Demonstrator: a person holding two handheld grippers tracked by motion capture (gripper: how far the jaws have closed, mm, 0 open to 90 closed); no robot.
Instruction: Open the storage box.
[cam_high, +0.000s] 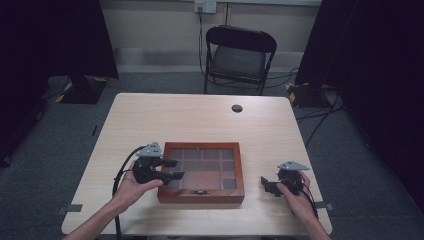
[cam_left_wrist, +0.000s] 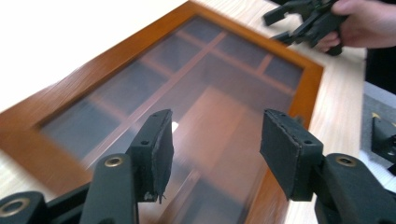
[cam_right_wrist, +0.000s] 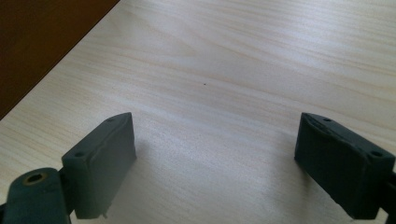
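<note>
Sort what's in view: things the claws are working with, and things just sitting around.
In play:
wooden box with glass lid, closed
left claw, open over the box's left edge
right claw, open over bare table

Just around:
folding chair
round black cap on the table

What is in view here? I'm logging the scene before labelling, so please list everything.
wooden box: one, reddish brown with a glass lid over compartments, near middle of the table, lid shut.
table: one, light wood, centre.
grommet: one, dark, far side of the table.
folding chair: one, black, behind the table.
left gripper: one, black, open, jaws over the box's left edge.
right gripper: one, black, open, over bare table right of the box.
</note>
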